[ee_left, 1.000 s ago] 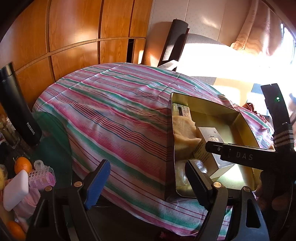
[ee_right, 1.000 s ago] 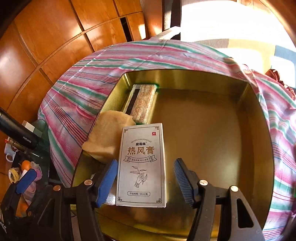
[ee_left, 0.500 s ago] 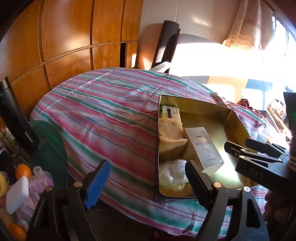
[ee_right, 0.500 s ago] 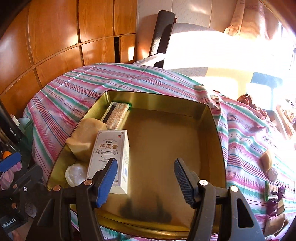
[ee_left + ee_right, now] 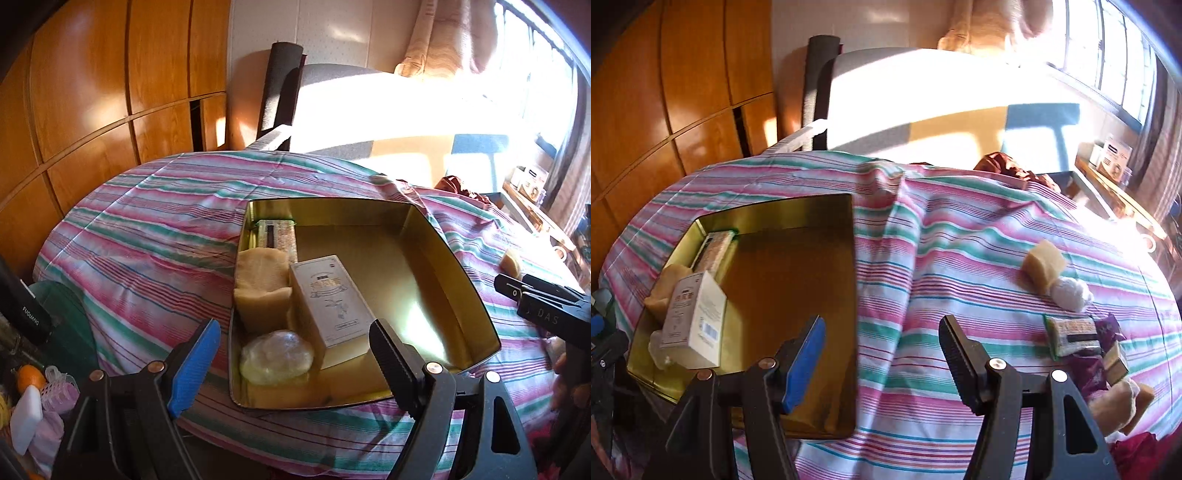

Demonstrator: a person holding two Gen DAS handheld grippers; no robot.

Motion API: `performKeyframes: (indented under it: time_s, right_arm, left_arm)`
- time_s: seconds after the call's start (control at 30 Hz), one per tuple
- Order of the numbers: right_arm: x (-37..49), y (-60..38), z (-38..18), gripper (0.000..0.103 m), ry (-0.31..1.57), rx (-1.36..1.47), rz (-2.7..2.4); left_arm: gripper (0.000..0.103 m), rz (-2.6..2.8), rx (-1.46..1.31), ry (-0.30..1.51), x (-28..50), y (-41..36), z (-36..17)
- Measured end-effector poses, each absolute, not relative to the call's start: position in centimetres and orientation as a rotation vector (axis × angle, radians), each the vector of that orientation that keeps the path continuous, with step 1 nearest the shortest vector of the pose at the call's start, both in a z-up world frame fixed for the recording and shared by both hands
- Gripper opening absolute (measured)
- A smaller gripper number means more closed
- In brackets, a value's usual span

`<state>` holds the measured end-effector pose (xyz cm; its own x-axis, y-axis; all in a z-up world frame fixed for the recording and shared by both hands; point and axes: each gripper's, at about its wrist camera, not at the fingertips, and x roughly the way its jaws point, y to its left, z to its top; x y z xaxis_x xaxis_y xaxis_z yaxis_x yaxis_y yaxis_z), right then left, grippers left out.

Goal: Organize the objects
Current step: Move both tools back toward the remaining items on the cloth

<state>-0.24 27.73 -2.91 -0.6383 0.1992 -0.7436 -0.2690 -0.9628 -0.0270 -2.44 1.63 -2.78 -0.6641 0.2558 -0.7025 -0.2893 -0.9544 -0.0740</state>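
Over the striped cloth, our right gripper (image 5: 881, 354) hangs empty, jaws parted; loose items (image 5: 1071, 336) lie rightward, gold tin (image 5: 849, 258) left. Risk: fast swing snags cloth folds.

"FUGUANG" reads in white on the black flask (image 5: 23, 310) at left; "DAS" on the right gripper (image 5: 524, 291) body; box (image 5: 328, 302) print too small to read.
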Motion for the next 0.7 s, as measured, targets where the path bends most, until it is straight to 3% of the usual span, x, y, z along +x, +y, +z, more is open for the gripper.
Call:
performKeyframes:
  time_s: [0.33, 0.7]
  right_arm:
    - [7.4, 42.0, -0.7, 0.065, 0.265, -1.042, 2.386]
    - [17.0, 55.7, -0.9, 0.071, 0.68, -0.825, 2.18]
  left_arm:
    - [0.083, 2.376, -0.967, 0.238, -0.5, 11.4, -1.0]
    - [0.084, 2.095, -0.905, 0.426, 2.1, 22.8, -1.3]
